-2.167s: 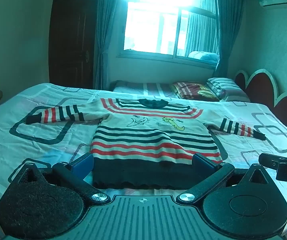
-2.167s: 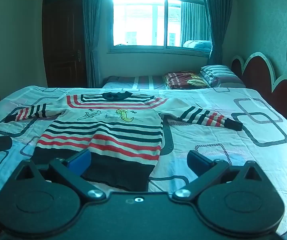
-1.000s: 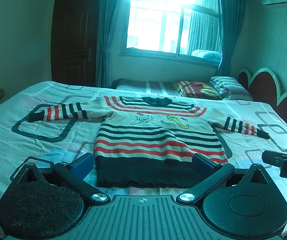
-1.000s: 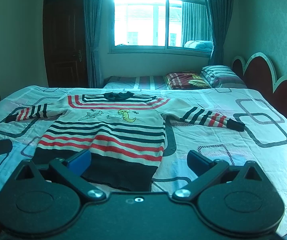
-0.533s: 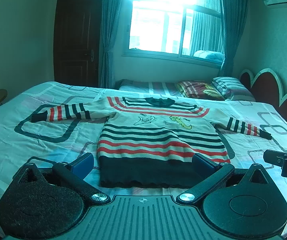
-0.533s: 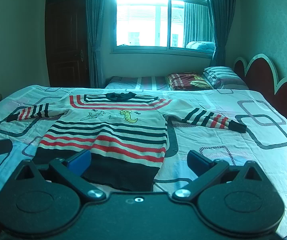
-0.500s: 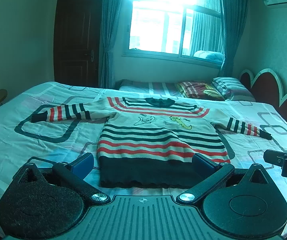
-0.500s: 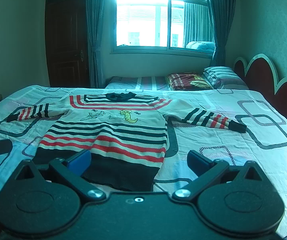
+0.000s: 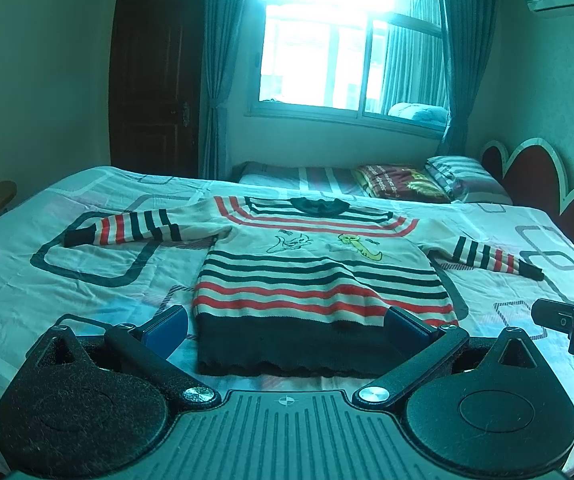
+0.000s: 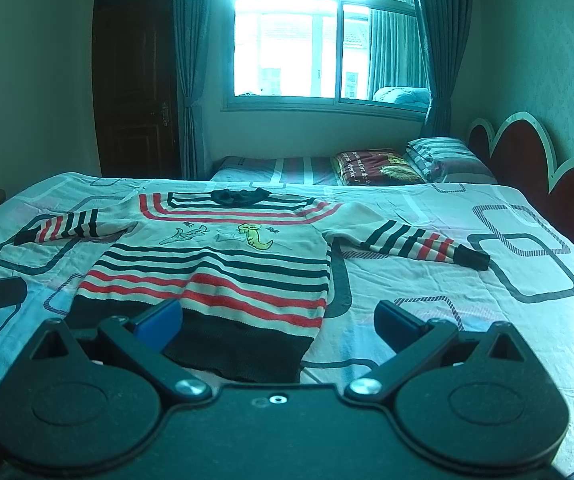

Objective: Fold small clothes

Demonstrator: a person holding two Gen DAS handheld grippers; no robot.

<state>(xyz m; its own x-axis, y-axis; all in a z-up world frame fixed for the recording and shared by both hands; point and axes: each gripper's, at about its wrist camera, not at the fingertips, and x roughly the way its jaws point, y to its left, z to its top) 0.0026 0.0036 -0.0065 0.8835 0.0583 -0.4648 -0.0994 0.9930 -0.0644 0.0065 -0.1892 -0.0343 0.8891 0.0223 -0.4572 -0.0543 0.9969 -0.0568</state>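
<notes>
bed (image 9: 87, 272) with patterned sheet fills both views. striped sweater (image 9: 315, 276) lies flat on bed, front up, both sleeves spread wide, dark hem nearest tools. left tool (image 9: 285, 326) spread wide, holding nothing, above hem. right tool (image 10: 277, 322) likewise wide, empty, over hem's right corner.

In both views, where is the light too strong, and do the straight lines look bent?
Left wrist view: the window is blown out at its top, and the door bows near the edge. Right wrist view: the window glares too, the sweater stays sharp, and a teal cast covers the bed.
</notes>
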